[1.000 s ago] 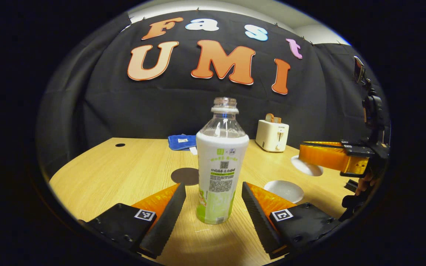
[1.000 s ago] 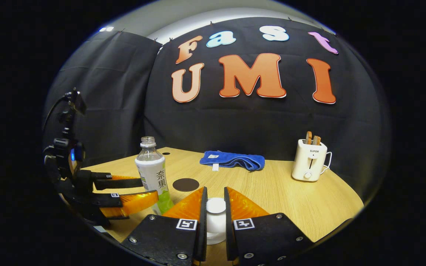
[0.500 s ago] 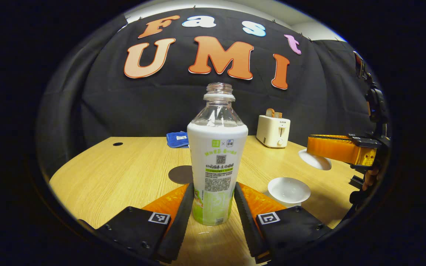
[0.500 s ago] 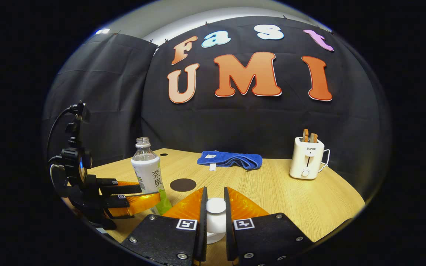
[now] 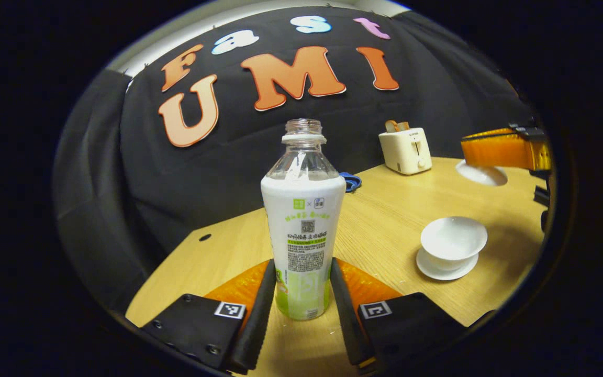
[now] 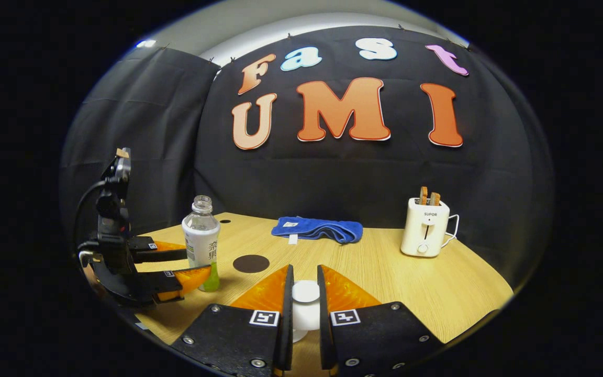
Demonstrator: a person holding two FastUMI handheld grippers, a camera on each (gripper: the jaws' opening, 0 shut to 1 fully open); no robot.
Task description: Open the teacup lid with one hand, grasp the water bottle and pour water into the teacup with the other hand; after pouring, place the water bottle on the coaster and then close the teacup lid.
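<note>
1. Left gripper (image 5: 301, 293): both black ribbed fingers press the lower flanks of the water bottle, clamped on it; seen from the right gripper view at 9 o'clock (image 6: 189, 267), orange fingers either side of the bottle's base.
2. Water bottle (image 5: 303, 230): clear neck, no cap, white-and-green label; upright in the left gripper view, dead centre. Whether its base touches the table or hangs just above it cannot be told.
3. Right gripper (image 6: 304, 306): fingers closed on the white knob of the teacup lid (image 6: 305, 303), gripping it (knob shows between the two pads). In the left gripper view the same gripper's orange finger (image 5: 500, 152) sits at 2 o'clock, with the lid's white disc (image 5: 482, 174) under it, held clear above the table.
4. Teacup (image 5: 453, 240): white, uncovered, standing on its white saucer (image 5: 445, 267), at 3 to 4 o'clock of the bottle in the left gripper view; well apart from the lid.
5. Coaster (image 6: 250, 263): dark round disc, flat on the table, just beside the bottle at its 3 o'clock in the right gripper view.
6. Table (image 6: 411, 283): light wood.
7. Blue cloth (image 6: 316, 229): folded, at the table's far edge, 12 o'clock.
8. Toaster (image 6: 426, 226): white, two slices standing in it, at 2 o'clock.
</note>
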